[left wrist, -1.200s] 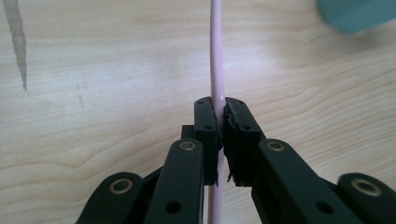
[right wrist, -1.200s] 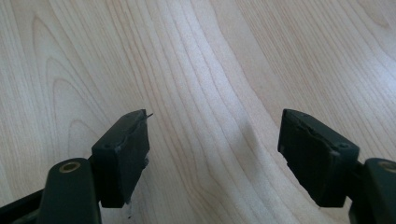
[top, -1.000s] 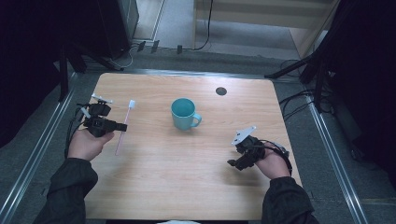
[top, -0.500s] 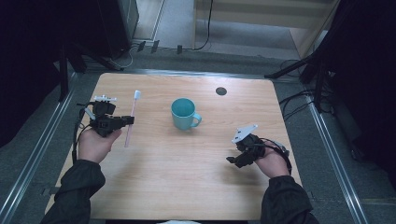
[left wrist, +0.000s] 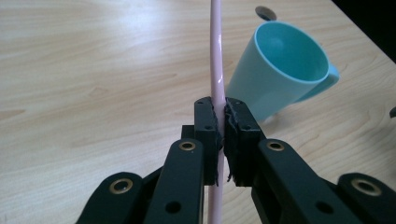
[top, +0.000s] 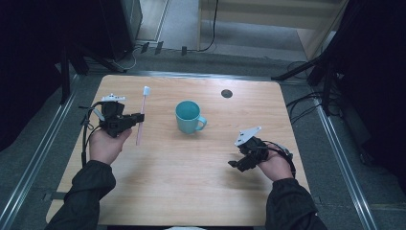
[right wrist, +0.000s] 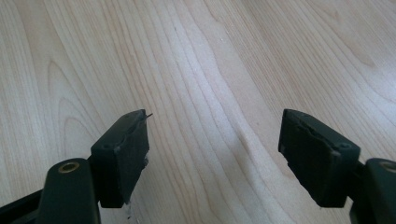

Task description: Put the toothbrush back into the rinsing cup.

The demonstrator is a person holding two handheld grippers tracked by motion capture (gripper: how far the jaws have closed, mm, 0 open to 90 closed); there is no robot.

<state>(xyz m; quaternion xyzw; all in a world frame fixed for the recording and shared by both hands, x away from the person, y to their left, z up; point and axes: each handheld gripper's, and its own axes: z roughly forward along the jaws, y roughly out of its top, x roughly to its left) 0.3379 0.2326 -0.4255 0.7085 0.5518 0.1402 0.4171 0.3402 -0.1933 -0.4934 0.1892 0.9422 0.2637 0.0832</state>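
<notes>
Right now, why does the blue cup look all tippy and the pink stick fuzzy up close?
In the left gripper view the camera rides tilted, so the cup leans, and the toothbrush blurs near the lens. In the high view the cup stands upright on the evenly lit table.

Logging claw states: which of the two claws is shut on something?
The left claw, clamped on the pink toothbrush; the right claw gapes over bare table.

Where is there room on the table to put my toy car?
There is lots of bare wood on the table, between the two hands and in front of the cup. The far right corner past the small dark hole is free too. The left side is busier: the left gripper holds a toothbrush there.
</notes>
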